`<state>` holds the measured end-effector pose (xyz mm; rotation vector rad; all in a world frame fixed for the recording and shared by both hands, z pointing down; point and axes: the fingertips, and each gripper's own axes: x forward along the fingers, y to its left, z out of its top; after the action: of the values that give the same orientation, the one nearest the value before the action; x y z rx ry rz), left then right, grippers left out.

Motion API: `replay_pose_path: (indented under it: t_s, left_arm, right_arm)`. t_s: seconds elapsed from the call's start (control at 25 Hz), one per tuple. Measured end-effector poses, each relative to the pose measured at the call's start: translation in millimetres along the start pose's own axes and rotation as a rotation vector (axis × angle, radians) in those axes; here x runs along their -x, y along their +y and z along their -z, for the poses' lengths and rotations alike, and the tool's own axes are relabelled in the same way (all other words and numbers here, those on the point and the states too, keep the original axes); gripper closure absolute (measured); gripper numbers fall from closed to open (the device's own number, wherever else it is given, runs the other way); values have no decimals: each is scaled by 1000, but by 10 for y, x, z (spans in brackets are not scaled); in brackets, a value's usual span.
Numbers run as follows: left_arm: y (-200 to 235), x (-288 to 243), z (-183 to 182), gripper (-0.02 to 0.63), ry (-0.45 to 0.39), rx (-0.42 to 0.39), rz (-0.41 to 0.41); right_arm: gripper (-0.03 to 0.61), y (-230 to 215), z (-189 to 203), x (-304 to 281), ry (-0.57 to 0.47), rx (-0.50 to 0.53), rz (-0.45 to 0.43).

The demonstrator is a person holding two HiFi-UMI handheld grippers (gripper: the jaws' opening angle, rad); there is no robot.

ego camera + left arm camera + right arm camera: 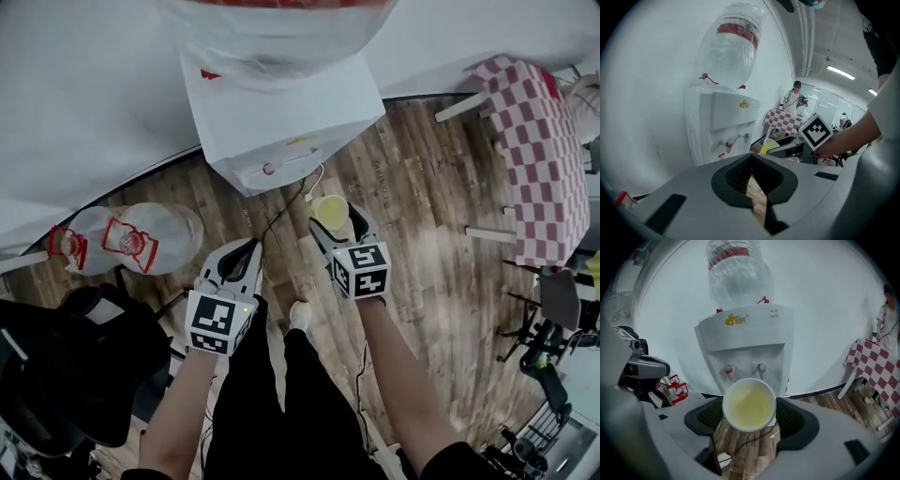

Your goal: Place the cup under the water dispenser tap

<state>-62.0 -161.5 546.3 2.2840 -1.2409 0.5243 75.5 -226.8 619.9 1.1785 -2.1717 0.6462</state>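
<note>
Head view shows the cup [329,212] held between the jaws of the right gripper [339,231], upright and with its mouth up. It is in the air above the wooden floor [422,244], in front of the water dispenser [281,112]. A strip of floor and a thin cable lie between the cup and the front of the dispenser, so the cup is near the machine but not yet under a tap. By this judgement the picking up is done. What remains is to carry the cup forward to a tap and to set it down there.

The left gripper [242,255] hangs beside the right one, with its jaws closed and nothing between them.

The right gripper view gives what the head view cannot: the red tap [729,369] and the blue tap [761,366] are both plain to see just above the rim of the cup, and the inside of the cup looks yellowish and seems empty. The left gripper view shows the cup from the side, clearly apart from the dispenser. Only the head view shows the empty bottles [141,234] lying on the floor at the left.
</note>
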Motion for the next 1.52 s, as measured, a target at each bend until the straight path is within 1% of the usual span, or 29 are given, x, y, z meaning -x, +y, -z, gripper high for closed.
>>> replay_pose_path:
  t_s: [0.28,0.48,0.64,0.92,1.2,1.52]
  left_arm:
    - [189,-413,266,600,-27,40,-7]
    - [343,-680,459,600,-44,56,-29]
    - [410,-834,504,600,-62,57,-26]
    - [582,-1000,543,600,-97,68,-15]
    - [662,-1099,694,600,-85,81,-22]
    - [768,-1134,769,600,-70,80,-29]
  right_arm:
    - [222,-268,176,-491,11,4,9]
    - [222,-358,201,-886,8,41,3]
    - [222,-405,213,-1135,7,67,-1]
    - [222,-441,241,-1469,5,103,-4]
    - [222,-539,229,-1679,-16,63,-2]
    - [222,-575,263,-1859,-1,62,-9]
